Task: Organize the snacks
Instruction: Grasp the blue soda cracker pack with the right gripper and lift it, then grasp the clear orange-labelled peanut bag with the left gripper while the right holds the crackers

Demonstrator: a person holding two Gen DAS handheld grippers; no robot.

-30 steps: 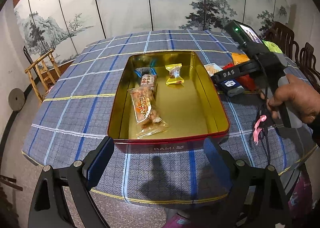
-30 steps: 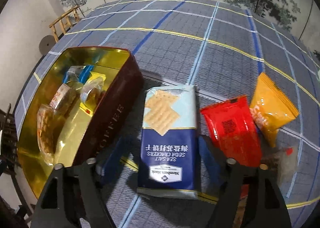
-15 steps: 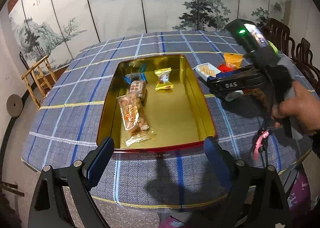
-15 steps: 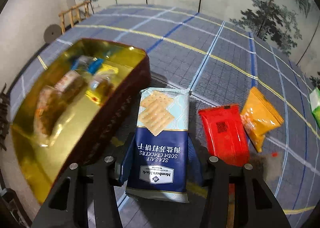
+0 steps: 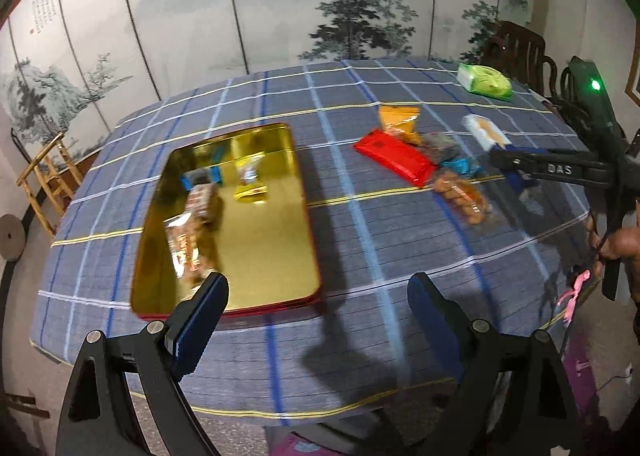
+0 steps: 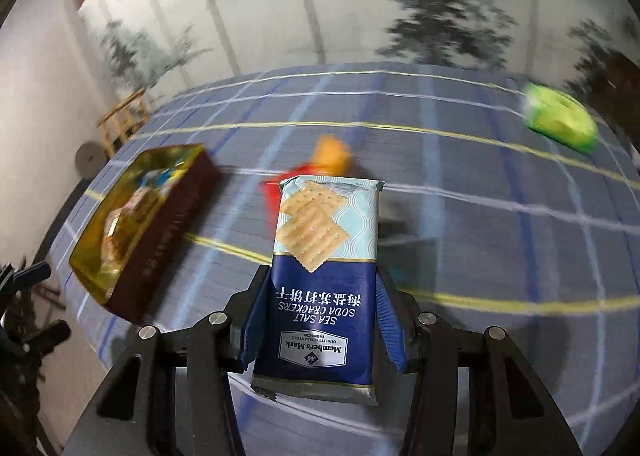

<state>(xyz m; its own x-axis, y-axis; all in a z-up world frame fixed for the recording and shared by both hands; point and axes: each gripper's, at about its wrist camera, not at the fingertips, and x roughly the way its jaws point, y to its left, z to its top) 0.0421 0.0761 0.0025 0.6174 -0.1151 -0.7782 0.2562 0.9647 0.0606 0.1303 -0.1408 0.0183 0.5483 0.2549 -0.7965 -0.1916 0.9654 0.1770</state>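
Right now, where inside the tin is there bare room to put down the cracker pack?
The tin is bare along its right wall and near right corner. Its left and far parts are crowded with snack packets. The right gripper holds the cracker pack.

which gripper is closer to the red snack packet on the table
Right. The right gripper, shut on the soda cracker pack, hangs just beside the red packet. The left gripper is open near the table's front edge, by the gold tin.
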